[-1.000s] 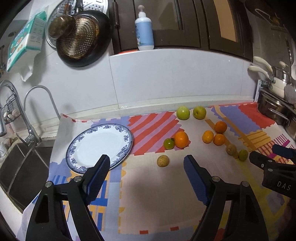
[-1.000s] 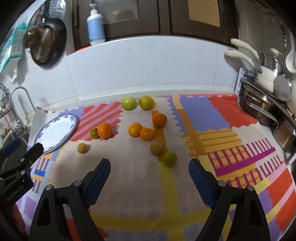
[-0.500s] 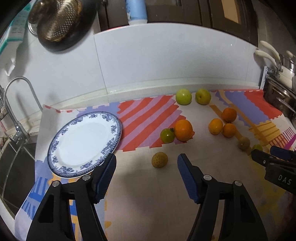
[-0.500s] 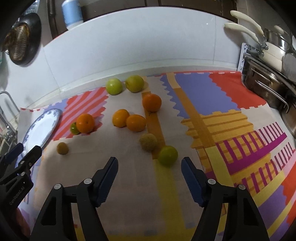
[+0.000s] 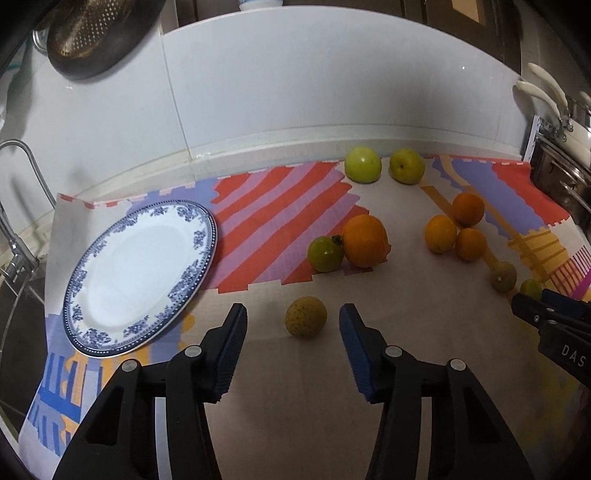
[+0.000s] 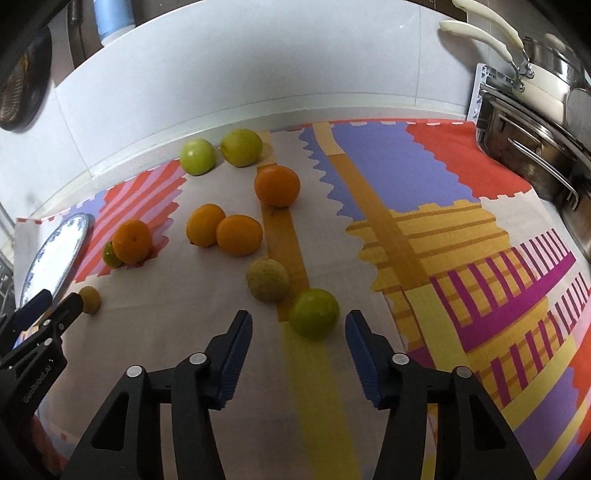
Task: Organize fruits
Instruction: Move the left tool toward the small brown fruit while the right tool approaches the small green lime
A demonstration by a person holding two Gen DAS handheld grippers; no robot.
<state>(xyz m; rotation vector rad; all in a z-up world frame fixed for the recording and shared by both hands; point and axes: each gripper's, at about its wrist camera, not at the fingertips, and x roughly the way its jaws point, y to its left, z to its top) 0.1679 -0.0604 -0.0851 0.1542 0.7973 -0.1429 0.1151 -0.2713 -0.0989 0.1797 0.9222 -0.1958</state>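
Observation:
Fruits lie scattered on a colourful mat. In the left wrist view a small brownish-yellow fruit [image 5: 306, 322] sits between the tips of my left gripper [image 5: 293, 319], whose jaws are closing without touching it. A blue-and-white plate [image 5: 142, 275] lies empty to its left. In the right wrist view a green citrus [image 6: 314, 313] lies between the tips of my right gripper [image 6: 299, 325], its jaws closing and still apart from it. A tan round fruit [image 6: 267, 279] rests just behind. Several oranges [image 6: 239, 235] and two green apples [image 6: 197, 156] lie farther back.
A white tiled wall [image 5: 295, 92] closes the back of the counter. Steel pots [image 6: 535, 147] stand at the right edge, a sink with a tap [image 5: 18, 229] at the left. A dark pan with a strainer [image 5: 88, 33] hangs on the wall.
Both grippers have moved forward and down toward the mat, and both pairs of jaws have narrowed. The brownish fruit and the green citrus now sit between the fingertips.

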